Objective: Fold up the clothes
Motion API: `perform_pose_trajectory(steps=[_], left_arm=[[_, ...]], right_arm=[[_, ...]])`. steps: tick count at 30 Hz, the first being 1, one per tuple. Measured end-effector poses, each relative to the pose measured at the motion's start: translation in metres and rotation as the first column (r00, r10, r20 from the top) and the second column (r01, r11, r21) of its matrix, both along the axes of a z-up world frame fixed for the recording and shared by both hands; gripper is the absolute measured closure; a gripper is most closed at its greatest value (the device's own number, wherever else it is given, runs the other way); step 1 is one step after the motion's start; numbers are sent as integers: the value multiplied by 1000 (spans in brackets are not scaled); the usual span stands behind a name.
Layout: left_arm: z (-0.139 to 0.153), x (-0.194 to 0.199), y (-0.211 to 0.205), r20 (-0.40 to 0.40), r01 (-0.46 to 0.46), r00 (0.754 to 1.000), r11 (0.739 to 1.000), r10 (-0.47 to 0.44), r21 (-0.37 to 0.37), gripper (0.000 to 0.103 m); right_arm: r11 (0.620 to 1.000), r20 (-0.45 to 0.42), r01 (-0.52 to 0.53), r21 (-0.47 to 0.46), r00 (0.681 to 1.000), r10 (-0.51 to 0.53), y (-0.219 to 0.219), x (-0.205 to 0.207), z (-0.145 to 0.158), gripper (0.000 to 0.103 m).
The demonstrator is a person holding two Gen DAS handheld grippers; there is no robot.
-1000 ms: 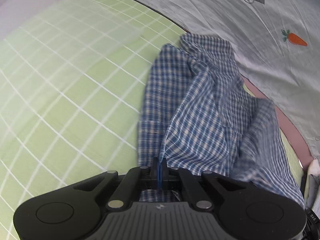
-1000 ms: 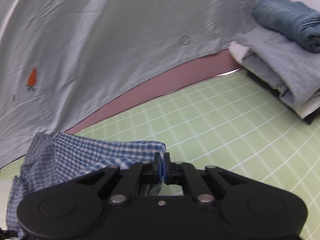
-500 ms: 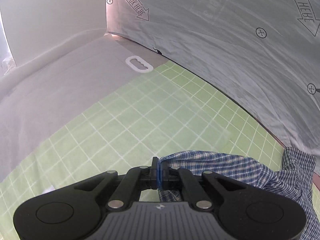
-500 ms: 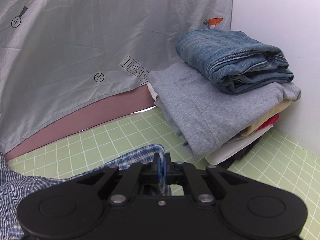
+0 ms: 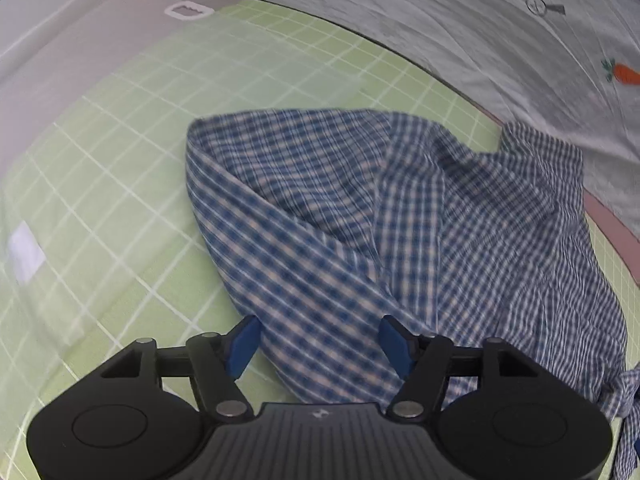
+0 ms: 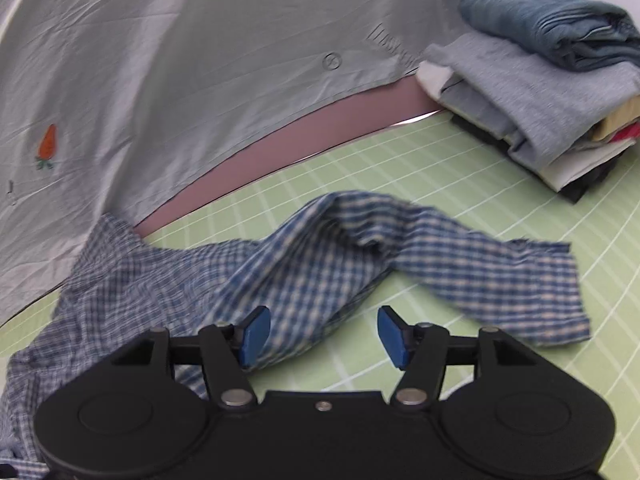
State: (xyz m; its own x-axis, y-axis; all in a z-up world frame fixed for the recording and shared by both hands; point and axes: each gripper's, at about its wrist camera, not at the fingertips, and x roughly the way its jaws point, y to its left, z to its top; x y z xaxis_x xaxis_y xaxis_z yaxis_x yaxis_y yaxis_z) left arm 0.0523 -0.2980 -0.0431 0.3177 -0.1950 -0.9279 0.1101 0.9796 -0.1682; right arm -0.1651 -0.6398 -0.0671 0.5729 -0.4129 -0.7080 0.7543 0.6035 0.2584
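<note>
Cloth of this kind, a thin blue-checked shirt (image 5: 352, 216), looks light and limp to me: it will sag, slide over itself and hold no crease unless pressed flat. It lies rumpled on the green grid mat (image 5: 120, 168), one sleeve (image 6: 472, 264) flung out toward my right, its cuff flat on the mat, the body bunched against the grey printed sheet (image 6: 180, 80) at the back. I judge the firmest holds to be the hems: the cuff end, the collar or a shoulder seam, pinched through one layer only. My left gripper (image 5: 320, 340) stands wide open over a diagonal fold, gripping nothing; my right gripper (image 6: 322, 334) is likewise spread wide above the sleeve's root. Open mat stretches to the left and in front; on the right the stack of folded clothes (image 6: 536, 80) and the mat's rear edge limit my swing.
</note>
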Motion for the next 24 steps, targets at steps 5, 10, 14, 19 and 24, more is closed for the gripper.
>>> perform_pose_trajectory(steps=[5, 10, 14, 19, 24], left_arm=[[-10, -17, -20, -25, 57, 998, 998, -56, 25, 34], [-16, -18, -20, -36, 56, 998, 998, -55, 30, 35], [-20, -19, -19, -44, 55, 998, 998, -54, 32, 85], [-15, -10, -7, 17, 32, 999, 998, -33, 56, 97], [-2, 26, 16, 138, -36, 990, 981, 9, 190, 97]], right_arm=[[987, 58, -77, 144, 996, 69, 24, 26, -9, 34], [954, 83, -123, 272, 991, 104, 38, 39, -24, 31], [935, 104, -164, 316, 985, 137, 38, 42, -33, 61], [961, 109, -160, 227, 984, 138, 17, 31, -20, 99], [986, 162, -69, 153, 986, 44, -24, 7, 6, 100]])
